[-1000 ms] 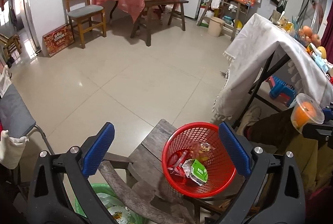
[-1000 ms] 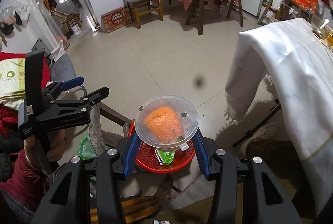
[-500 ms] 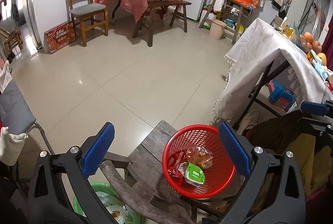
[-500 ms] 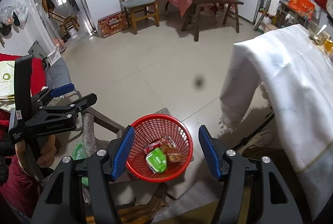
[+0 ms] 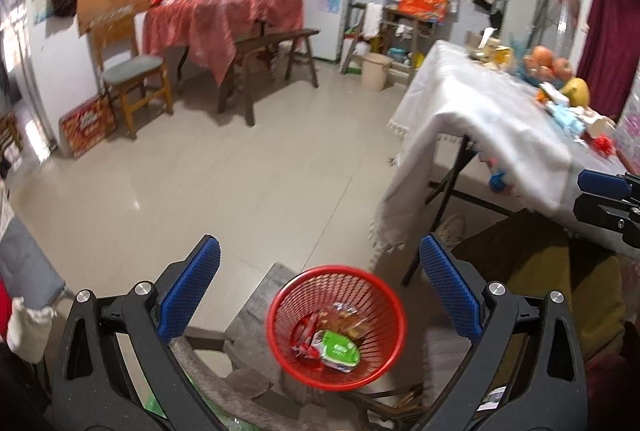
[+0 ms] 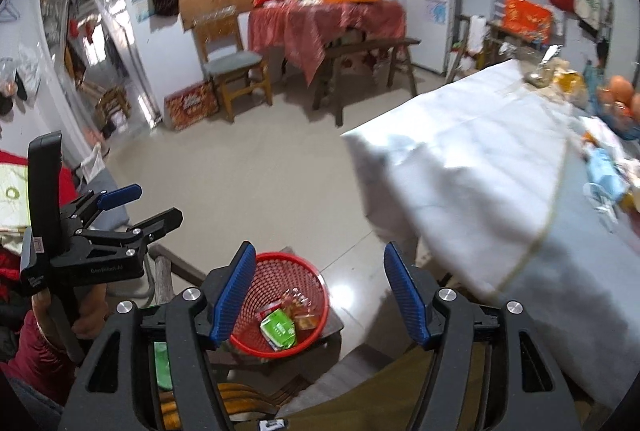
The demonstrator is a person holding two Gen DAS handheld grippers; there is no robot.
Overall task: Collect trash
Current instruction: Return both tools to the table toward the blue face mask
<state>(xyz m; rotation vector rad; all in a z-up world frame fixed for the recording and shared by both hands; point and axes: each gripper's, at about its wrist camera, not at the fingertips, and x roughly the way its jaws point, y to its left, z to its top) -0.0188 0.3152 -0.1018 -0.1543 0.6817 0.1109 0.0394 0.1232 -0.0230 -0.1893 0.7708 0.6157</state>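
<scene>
On my left wrist view, my left gripper (image 5: 318,281) hangs with its blue pads (image 5: 188,293) wide apart and nothing between them. The red basket (image 5: 372,371) sits at six o'clock on a dark wooden stool (image 5: 256,307), with a green packet (image 5: 340,349) and crinkled wrappers (image 5: 344,319) lying inside. At three o'clock stands the white-clothed table (image 5: 476,111) with fruit (image 5: 548,63).

On my right wrist view, my right gripper (image 6: 320,291) has just been opening; its jaws stand apart, empty, above the basket (image 6: 308,275) at six o'clock. At nine o'clock a hand (image 6: 86,311) grips the left tool (image 6: 120,215), its fingers spread.
</scene>
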